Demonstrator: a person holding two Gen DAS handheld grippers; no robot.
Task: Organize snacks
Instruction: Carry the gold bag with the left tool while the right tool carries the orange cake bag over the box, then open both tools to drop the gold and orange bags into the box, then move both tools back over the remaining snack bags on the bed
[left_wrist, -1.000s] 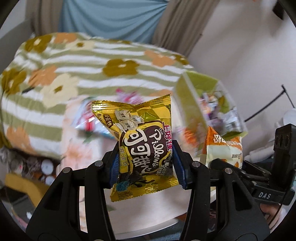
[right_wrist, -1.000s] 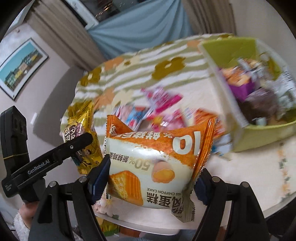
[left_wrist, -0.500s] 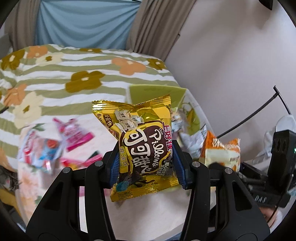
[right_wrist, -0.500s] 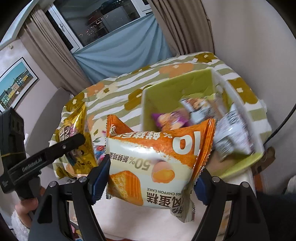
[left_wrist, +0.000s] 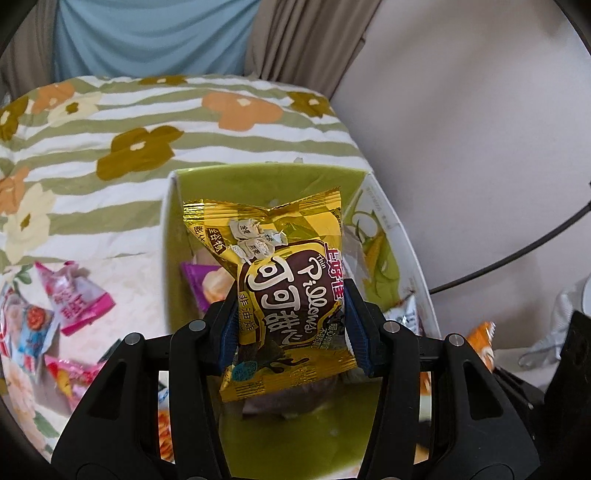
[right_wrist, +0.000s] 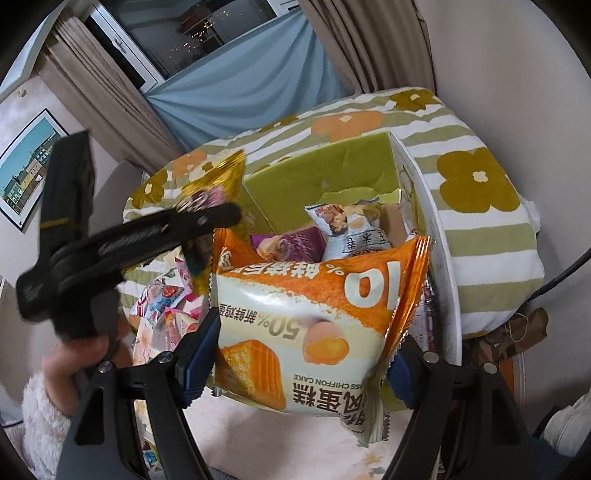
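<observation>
Both grippers have swung across the table since the earlier frames, so the green box (left_wrist: 173, 221), which sat off to the right then, now lies directly ahead of each of them. The loose snacks have slid to the left edge of the left wrist view.

Far left, on the floral tablecloth (left_wrist: 110, 206), a pink packet (left_wrist: 74, 295) and a blue and red packet (left_wrist: 31, 325) lie unsorted, with another pink one just near them. Next right, the left gripper (left_wrist: 290, 328) is clamped on the gold cocoa packet (left_wrist: 280, 291), its blue pads pressing the packet's 2 sides, and the packet hangs over the open box. Inside the box, a purple packet (left_wrist: 203, 284) and a grey and white packet (right_wrist: 351, 229) already rest on its floor.

In the right wrist view, the left gripper's black body crosses the left side, carried by a hand (right_wrist: 77, 354) in a fleecy sleeve. Right of it, the right gripper (right_wrist: 306, 354) squeezes the orange chiffon cake packet (right_wrist: 314, 325) between its pads, the packet bulging above them at the box's near wall.

By my reading, the carry is nearly finished: both packets are in place for release into the box. A drop made too near the wall could leave the cake packet on the rim. At least 3 packets on the cloth remain to be fetched.
</observation>
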